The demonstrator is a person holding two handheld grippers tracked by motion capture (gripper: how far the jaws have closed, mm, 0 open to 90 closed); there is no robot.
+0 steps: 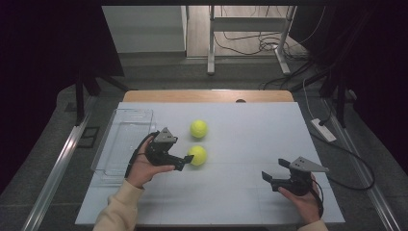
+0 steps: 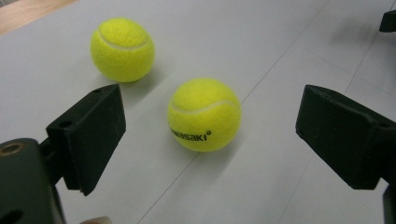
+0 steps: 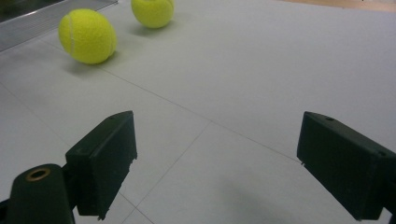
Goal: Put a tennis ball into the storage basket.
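A: Near yellow felt tennis ball (image 1: 197,155) resting on the pale grey table (image 1: 250,139), just beside the tips of the left hand-held gripper (image 1: 185,162). Second yellow felt tennis ball (image 1: 198,128) close behind, at 12 o'clock from the first, apart from it. Clear plastic rectangular bin (image 1: 126,139) at 9 o'clock from both.

B: Left hand-held gripper (image 2: 210,140) spread wide, nothing between the jaws yet; near ball (image 2: 204,114) lying ahead of the gap, touching neither pad. Right hand-held gripper (image 1: 275,174) likewise spread and empty, parked at 4 o'clock, well apart.

A: Risks?

B: Probably a nudge. Off-centre closing or one pad landing first likely to send the near ball rolling toward 12 o'clock, into the far ball (image 2: 122,48). Shallow grip below the widest part liable to squeeze it out. Both easy to lose on a flat table.

A: Pointing, long axis?

B: None to speak of: round, no long axis. Black printed lettering facing the left hand-held gripper, white seam curving over the top.
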